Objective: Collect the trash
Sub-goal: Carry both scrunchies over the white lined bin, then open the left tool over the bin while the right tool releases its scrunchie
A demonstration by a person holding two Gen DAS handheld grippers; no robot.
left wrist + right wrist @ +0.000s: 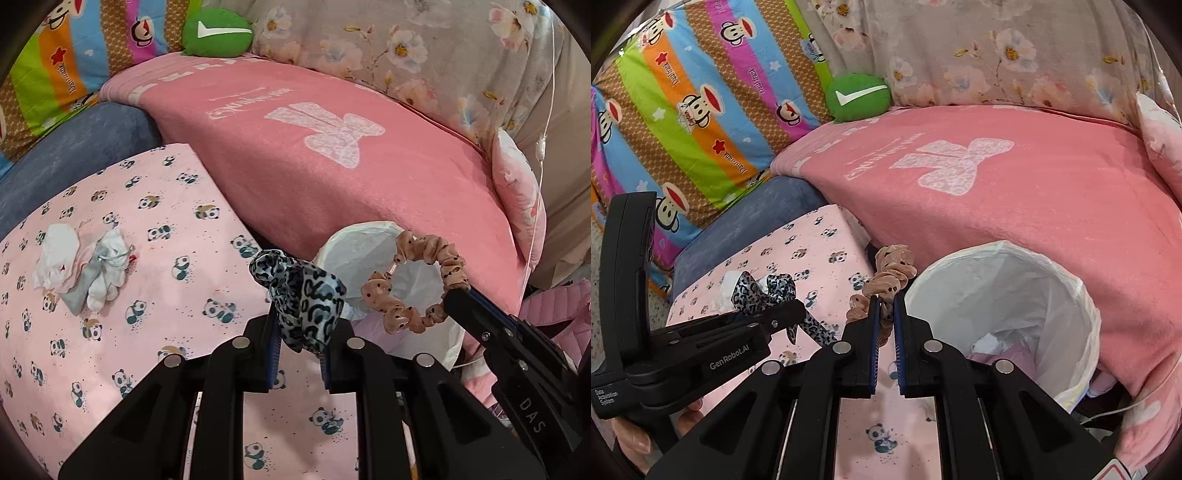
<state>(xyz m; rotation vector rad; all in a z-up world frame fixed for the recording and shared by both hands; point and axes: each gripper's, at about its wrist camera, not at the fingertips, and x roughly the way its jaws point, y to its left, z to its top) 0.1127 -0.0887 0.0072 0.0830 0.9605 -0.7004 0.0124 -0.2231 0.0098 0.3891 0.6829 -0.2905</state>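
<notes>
A: While the left gripper (301, 325) pinches a leopard scrunchie (301, 295) in its nearly closed jaws, the left wrist view shows the lined bin (354, 254) just ahead and to its right, beside the bed edge. Which hand is closer?

B: The right gripper (456, 291), by this view. It enters from the right, clamped on a peach scrunchie (413, 280) whose loop hangs open over the bin's mouth. The leopard one sits short of the rim, over the panda sheet (147, 258).

A: Anything else on that sheet?

B: A wad of tissue (79, 269), well apart to the left, untouched. A pink blanket (332, 166) rises behind the bin.

A: And from the right wrist?

B: The right gripper (886, 308) has its jaws drawn close on the peach scrunchie (886, 280), which stands upright between the pads. The bin (1067, 295) lies just right of the fingertips, its mouth wide and facing up, with some litter at the bottom. The left gripper (790, 312) reaches in from the left, the leopard scrunchie (764, 291) draped across its tip.

A: What blocks the drop?

B: Nothing seems to. I judge a short shift rightward would carry the peach one over the opening; the left has farther to go, and the right gripper stands between it and the bin.
</notes>
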